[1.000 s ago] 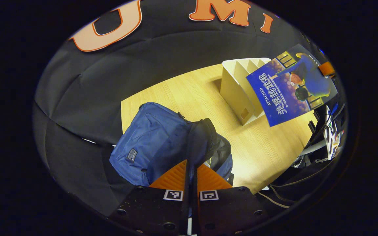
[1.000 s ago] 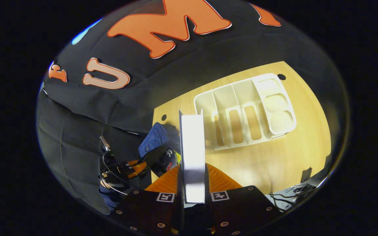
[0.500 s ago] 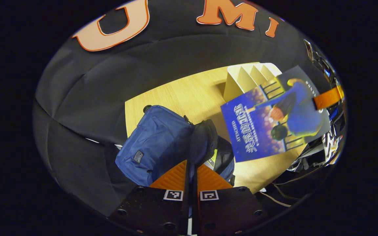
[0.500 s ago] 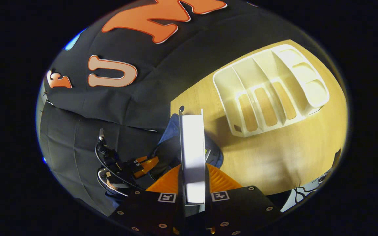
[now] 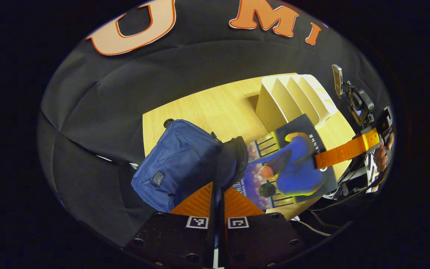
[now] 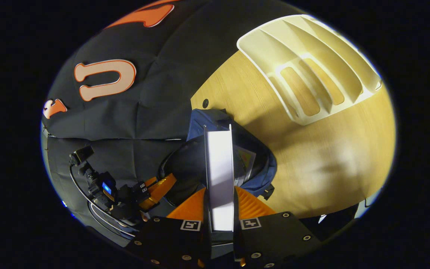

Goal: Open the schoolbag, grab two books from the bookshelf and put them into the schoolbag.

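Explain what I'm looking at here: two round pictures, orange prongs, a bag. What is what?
Each picture comes from a camera riding on a handheld claw; a person carries one in each hand. In the left gripper view, the left claw pinches the open flap of the blue schoolbag. In the right gripper view, the right claw grips a book edge-on above the bag's opening, where another book already sits. The cream bookshelf stands on the wooden table.

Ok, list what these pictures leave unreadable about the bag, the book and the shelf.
- Bag interior, left gripper view: hidden by the flap the left claw pinches and by the book.
- Book's cover, right gripper view: edge-on between the right claw fingers.
- Shelf far end, right gripper view: cut off by the edge.
- Bag contents, right gripper view: too dark.
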`<state>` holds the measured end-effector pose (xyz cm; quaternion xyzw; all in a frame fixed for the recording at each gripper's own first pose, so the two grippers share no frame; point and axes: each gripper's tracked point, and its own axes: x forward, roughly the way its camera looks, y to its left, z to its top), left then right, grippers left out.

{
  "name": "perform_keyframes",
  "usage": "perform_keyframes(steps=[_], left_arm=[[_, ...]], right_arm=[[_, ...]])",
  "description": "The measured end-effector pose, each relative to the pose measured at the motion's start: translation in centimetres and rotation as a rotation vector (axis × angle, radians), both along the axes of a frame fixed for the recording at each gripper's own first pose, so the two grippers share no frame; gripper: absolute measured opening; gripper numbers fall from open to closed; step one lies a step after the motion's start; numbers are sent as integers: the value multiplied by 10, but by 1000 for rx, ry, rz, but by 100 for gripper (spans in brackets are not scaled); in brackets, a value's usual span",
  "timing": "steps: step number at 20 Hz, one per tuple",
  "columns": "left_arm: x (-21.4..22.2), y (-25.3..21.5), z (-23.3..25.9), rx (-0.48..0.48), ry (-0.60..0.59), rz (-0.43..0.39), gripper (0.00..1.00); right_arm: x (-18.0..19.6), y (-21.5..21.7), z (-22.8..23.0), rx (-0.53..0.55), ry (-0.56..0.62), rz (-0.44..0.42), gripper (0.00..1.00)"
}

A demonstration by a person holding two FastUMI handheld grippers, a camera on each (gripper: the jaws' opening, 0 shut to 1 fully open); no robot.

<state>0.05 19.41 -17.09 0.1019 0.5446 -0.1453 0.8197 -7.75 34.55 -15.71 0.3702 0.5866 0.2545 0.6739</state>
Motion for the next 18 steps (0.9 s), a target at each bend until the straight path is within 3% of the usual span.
perform_keyframes(steps=[6, 11, 18], left_arm=[[-5, -1, -4, -17, -14, 4, 5], [-12, -3, -3, -35, -29, 9, 5], [-14, -17, -4, -41, -37, -38, 5]], right_arm=[[-5, 56, -34, 66, 32, -60, 23], [-5, 83, -51, 104, -21, -98, 23], [-15, 111, -70, 119, -41, -85, 23]])
